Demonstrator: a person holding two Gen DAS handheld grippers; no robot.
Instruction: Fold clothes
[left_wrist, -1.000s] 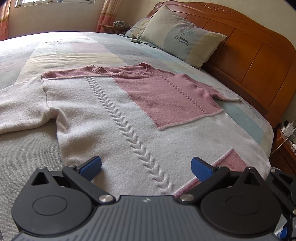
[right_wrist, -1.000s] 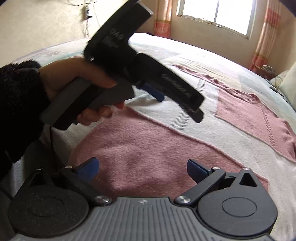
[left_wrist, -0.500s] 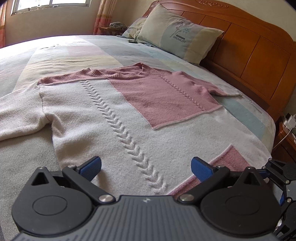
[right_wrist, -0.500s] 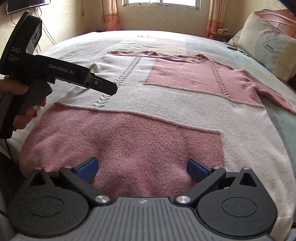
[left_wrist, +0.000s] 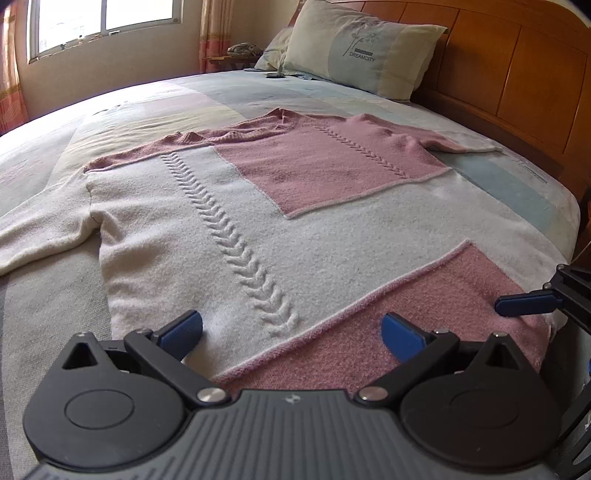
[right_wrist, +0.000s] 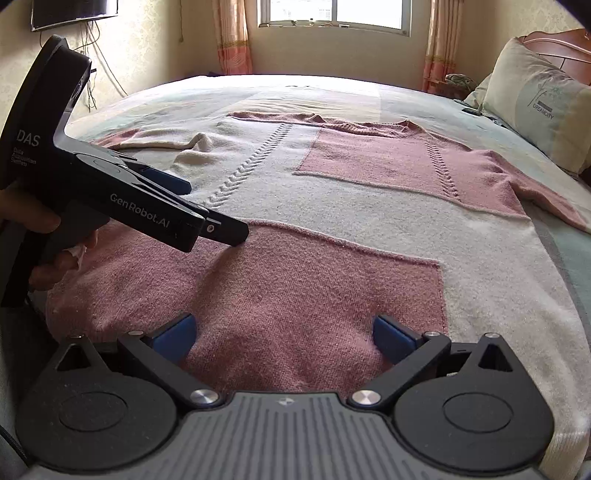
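Bed (left_wrist: 258, 96): covered by a pale patchwork spread; wooden headboard (left_wrist: 517, 74) at the far right in the left wrist view, window (right_wrist: 332, 14) in the wall beyond the far edge.

Sweater (left_wrist: 258, 229): cream and pink blocks, spread flat, front up, across the middle of the bed. Hem lies at the near edge, neckline toward the far side. One sleeve is laid out toward the headboard side, the other toward the opposite side, where it is seen bunched in the right wrist view. A raised braid line runs from hem to shoulder on the cream part.

Pillow (left_wrist: 362, 48): propped against the headboard, printed "DREAMCITY".

Left gripper (left_wrist: 291, 328): jaws spread wide, nothing held; positioned low over the hem, straddling the seam between the cream block and the pink block. Seen from the right wrist view, it is held in a hand (right_wrist: 44, 236), with one black finger tip at or just above the pink block near its upper seam; contact cannot be confirmed.

Right gripper (right_wrist: 282, 334): jaws spread wide, nothing held; positioned over the pink hem block, near the bed's near corner on the headboard side.
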